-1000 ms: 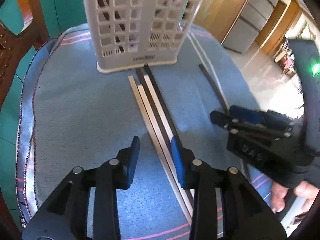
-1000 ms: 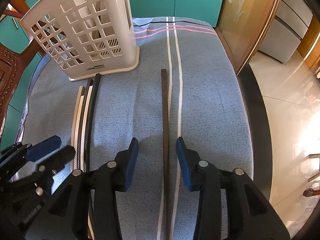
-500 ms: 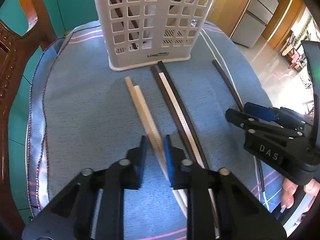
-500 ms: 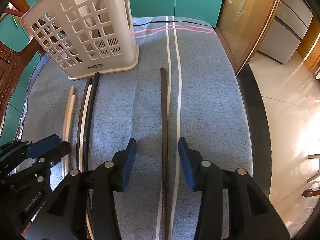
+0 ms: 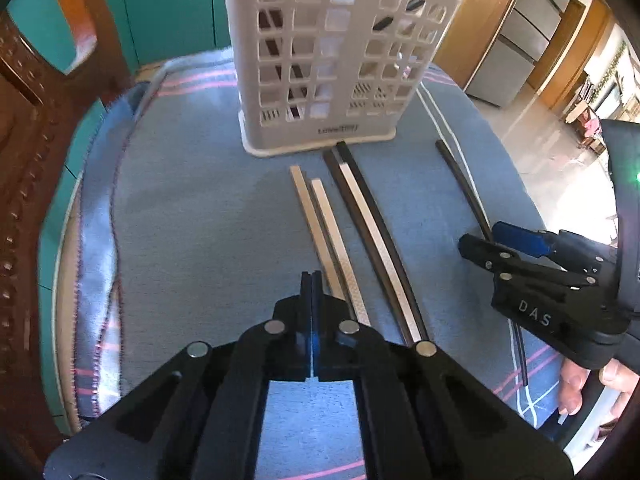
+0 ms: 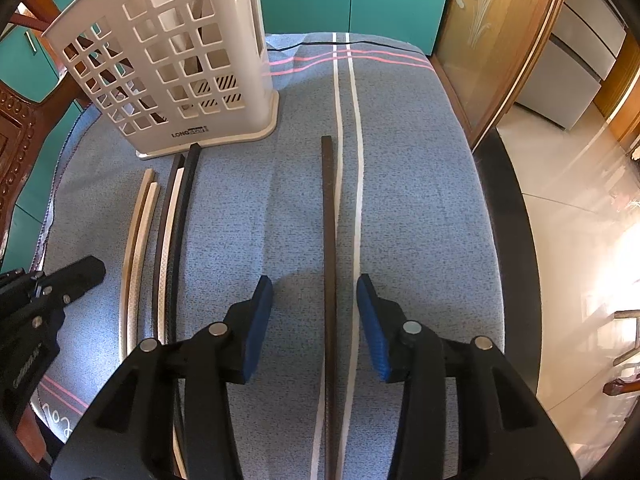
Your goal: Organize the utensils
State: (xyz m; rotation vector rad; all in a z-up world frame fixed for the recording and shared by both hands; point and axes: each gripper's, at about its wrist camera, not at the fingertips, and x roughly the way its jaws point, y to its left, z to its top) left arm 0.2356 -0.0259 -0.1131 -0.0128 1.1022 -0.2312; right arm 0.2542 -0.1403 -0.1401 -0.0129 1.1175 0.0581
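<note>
A white slotted utensil basket (image 5: 332, 68) stands at the far side of the blue cloth; it also shows in the right wrist view (image 6: 168, 68). Two pale chopsticks (image 5: 324, 224) lie side by side before it, with dark and white ones (image 5: 372, 236) just to their right. My left gripper (image 5: 311, 280) is shut with nothing visibly between its pads, just left of the pale pair. My right gripper (image 6: 314, 312) is open and straddles a lone dark chopstick (image 6: 329, 248) without touching it.
A carved wooden chair (image 5: 36, 128) stands to the left. The table's right edge (image 6: 508, 216) drops to a tiled floor. A glass-fronted wooden cabinet (image 6: 496, 40) stands beyond. Dark sticks stand inside the basket.
My left gripper has closed fully and drawn back a little. The two pale chopsticks have been pushed left, apart from the dark ones. The right gripper has barely moved.
</note>
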